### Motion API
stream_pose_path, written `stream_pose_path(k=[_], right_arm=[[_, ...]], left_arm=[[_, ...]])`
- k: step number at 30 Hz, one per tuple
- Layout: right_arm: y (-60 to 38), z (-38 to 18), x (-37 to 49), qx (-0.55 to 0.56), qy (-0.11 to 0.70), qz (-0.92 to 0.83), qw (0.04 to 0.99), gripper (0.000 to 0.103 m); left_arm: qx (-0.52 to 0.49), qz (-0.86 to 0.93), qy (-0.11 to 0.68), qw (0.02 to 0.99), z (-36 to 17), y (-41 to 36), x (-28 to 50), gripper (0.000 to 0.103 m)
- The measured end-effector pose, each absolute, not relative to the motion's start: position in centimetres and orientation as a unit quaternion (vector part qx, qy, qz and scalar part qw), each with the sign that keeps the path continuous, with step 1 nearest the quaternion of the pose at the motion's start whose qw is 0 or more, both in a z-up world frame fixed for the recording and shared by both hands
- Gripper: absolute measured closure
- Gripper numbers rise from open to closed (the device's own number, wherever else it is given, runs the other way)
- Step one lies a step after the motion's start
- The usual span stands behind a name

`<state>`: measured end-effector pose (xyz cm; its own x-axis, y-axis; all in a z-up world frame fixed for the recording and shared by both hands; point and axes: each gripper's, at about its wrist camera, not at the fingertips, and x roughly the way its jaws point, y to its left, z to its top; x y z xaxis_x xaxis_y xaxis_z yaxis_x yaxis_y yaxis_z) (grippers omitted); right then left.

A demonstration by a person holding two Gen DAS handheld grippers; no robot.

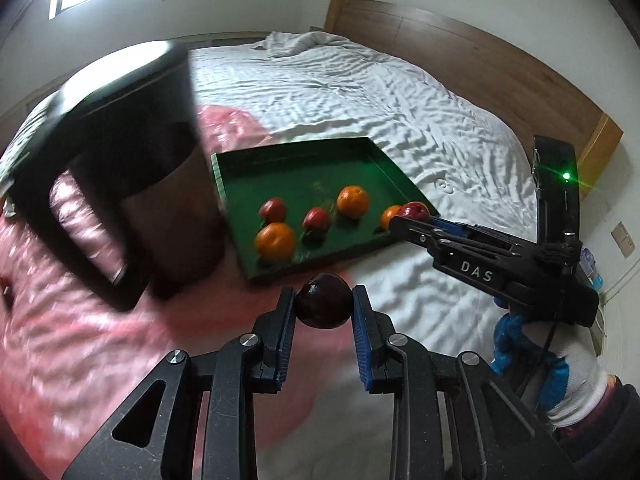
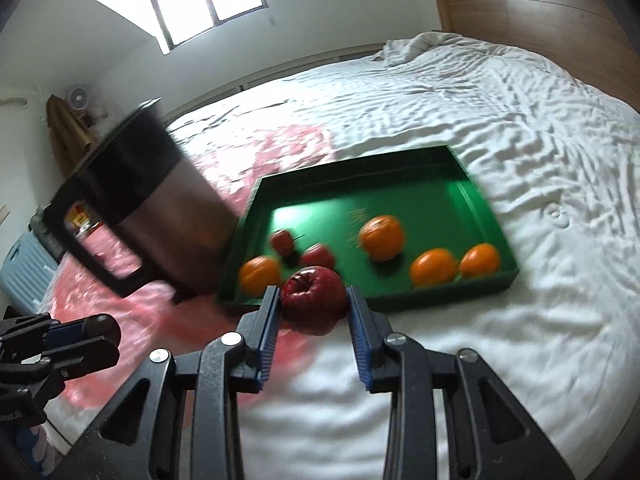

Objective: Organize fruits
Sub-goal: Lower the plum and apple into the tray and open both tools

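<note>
White capitals "DAS" stand on the black side of the right tongs (image 1: 414, 216), seen from the left wrist. Small lettering at the right-wrist view's left edge seems unreadable.

The bin (image 2: 132, 208) and the tray's (image 2: 472, 280) fruit are motion-blurred. In the left view, the right claw (image 1: 412, 216) covers part of one orange (image 1: 389, 216). Both claws' bodies are cut off below.

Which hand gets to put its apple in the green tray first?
Probably the right gripper: its red apple already reaches the green tray. The left gripper's dark apple is short of it.
</note>
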<state>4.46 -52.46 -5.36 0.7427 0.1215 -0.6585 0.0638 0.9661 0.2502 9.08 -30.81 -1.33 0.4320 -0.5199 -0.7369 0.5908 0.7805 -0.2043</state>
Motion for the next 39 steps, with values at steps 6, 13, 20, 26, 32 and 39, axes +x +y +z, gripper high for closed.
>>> stream_pose_path(k=[6, 13, 20, 26, 32, 39], right_arm=[[-56.8, -6.6, 8.9, 0.128, 0.361, -0.006, 0.924, 0.051], [-60.8, -8.5, 13.6, 0.132, 0.362, -0.025, 0.922, 0.051], [-62.9, -10.2, 16.8, 0.112, 0.376, -0.035, 0.919, 0.051], [-63.4, -11.7, 17.8, 0.105, 0.388, -0.033, 0.915, 0.051], [-63.3, -12.8, 18.0, 0.1, 0.395, -0.039, 0.912, 0.051], [-62.8, -13.1, 18.4, 0.079, 0.412, -0.048, 0.906, 0.039]], left_arm=[[0.059, -0.322, 0.425, 0.844, -2.5, -36.2, 14.7, 0.08], [0.088, -0.284, 0.419, 0.858, -4.9, -40.7, 21.2, 0.08], [0.103, -0.263, 0.413, 0.866, -7.2, -43.3, 25.1, 0.08], [0.096, -0.258, 0.423, 0.863, -8.9, -43.7, 26.3, 0.08], [0.083, -0.256, 0.446, 0.854, -10.2, -43.3, 26.7, 0.079], [0.078, -0.25, 0.482, 0.836, -11.3, -43.2, 27.5, 0.079]])
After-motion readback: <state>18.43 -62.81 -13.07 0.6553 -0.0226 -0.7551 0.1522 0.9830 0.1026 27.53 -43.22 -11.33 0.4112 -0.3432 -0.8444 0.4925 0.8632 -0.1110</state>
